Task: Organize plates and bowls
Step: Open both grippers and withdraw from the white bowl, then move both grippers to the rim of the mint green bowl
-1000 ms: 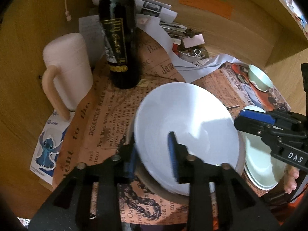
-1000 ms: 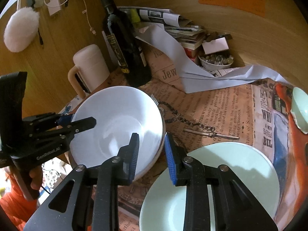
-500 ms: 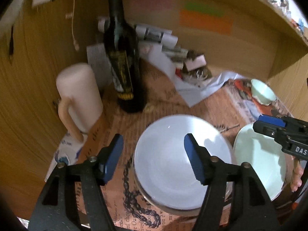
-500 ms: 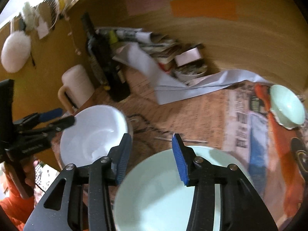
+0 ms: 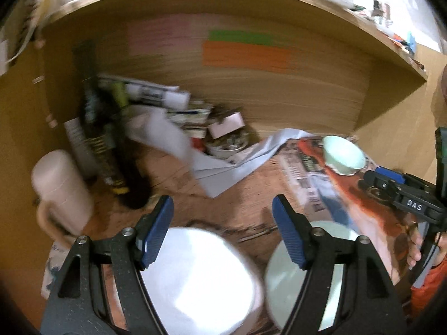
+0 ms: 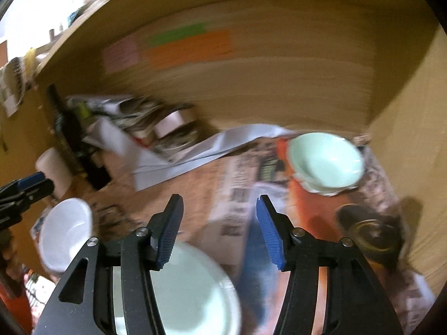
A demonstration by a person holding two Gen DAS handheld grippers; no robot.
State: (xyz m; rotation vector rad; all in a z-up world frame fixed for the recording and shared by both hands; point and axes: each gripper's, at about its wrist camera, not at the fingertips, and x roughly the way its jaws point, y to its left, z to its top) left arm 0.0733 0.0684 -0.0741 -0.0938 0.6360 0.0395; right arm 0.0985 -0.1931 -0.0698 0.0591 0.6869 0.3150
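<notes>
A white bowl [image 5: 195, 279] sits on the newspaper just below my left gripper [image 5: 222, 209]. Its jaws are opening, with nothing between them. To the bowl's right lies a pale green plate [image 5: 279, 293]. My right gripper [image 6: 219, 203] hovers over the far edge of that plate [image 6: 190, 287], jaws opening and empty. A small pale green bowl [image 6: 327, 162] stands at the back right, beyond the right gripper. The left view shows the same small bowl [image 5: 343, 156] and the right gripper [image 5: 371, 180] from the side. The white bowl [image 6: 67, 231] and left gripper [image 6: 30, 187] are at the left of the right view.
A dark bottle [image 5: 111, 150] and a pink mug [image 5: 61, 189] stand at the left. Papers and a small dish of odds and ends [image 5: 229, 142] crowd the back wall. A dark round object [image 6: 371, 234] sits at the right. Wooden walls close in the back and both sides.
The left gripper let go of the white bowl's rim, widened and drew up and back. The right gripper widened and swung right, from the white bowl over the plate.
</notes>
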